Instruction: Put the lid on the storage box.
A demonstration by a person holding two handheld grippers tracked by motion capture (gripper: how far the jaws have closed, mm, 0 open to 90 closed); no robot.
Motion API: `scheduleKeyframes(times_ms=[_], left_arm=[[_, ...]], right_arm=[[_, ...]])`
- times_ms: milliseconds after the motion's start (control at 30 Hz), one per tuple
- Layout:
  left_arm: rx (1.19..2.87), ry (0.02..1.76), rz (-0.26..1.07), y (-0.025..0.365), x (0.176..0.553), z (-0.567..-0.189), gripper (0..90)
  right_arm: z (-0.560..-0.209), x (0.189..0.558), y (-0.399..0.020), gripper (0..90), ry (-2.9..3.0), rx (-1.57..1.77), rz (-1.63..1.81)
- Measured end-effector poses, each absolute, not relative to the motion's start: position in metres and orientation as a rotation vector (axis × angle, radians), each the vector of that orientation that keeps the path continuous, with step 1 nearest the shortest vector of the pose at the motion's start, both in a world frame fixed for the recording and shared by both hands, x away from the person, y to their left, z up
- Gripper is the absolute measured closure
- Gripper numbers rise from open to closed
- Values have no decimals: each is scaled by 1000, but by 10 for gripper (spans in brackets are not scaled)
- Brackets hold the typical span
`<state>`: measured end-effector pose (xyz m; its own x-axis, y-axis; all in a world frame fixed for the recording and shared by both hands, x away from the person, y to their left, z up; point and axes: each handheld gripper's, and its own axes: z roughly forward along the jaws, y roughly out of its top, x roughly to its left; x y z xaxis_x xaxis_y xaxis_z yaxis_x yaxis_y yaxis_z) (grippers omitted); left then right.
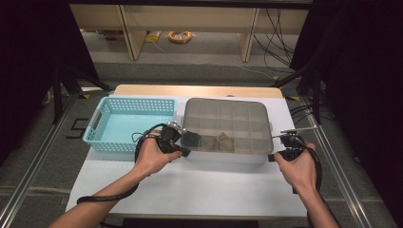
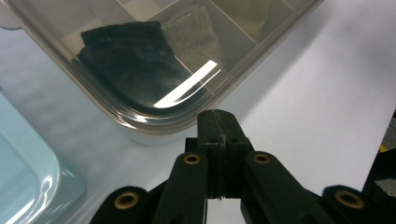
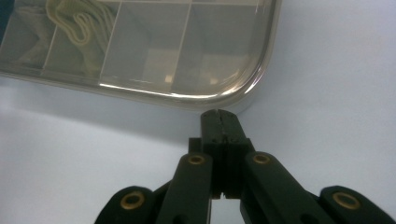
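A clear lidded compartment box (image 1: 223,129) lies mid-table, its lid down. Through the lid I see a dark folded cloth (image 2: 128,58), a grey sock (image 2: 195,39) beside it, and a pale yellowish cloth (image 3: 81,28). My left gripper (image 1: 183,151) is shut with nothing in it, its tips at the box's near left corner (image 2: 159,123). My right gripper (image 1: 272,156) is also shut and empty, its tips close to the box's near right corner (image 3: 243,91). In each gripper view the two black jaws press flat together.
A light blue plastic basket (image 1: 102,128) stands left of the box, touching or nearly touching it. White table surface (image 1: 214,185) stretches between my forearms. Black frame posts and cables stand at both sides; wooden shelving is beyond the table.
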<state>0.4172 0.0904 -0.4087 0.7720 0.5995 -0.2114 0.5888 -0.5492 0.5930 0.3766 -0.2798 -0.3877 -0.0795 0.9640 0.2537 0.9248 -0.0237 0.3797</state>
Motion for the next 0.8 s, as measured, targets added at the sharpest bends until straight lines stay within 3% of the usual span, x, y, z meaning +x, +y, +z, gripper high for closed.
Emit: scheduleKeyframes(times_ms=[800], left_arm=[[2242, 911, 74, 92, 415, -406, 890]], right_arm=[[-385, 381, -280, 900, 2181, 2003, 685]])
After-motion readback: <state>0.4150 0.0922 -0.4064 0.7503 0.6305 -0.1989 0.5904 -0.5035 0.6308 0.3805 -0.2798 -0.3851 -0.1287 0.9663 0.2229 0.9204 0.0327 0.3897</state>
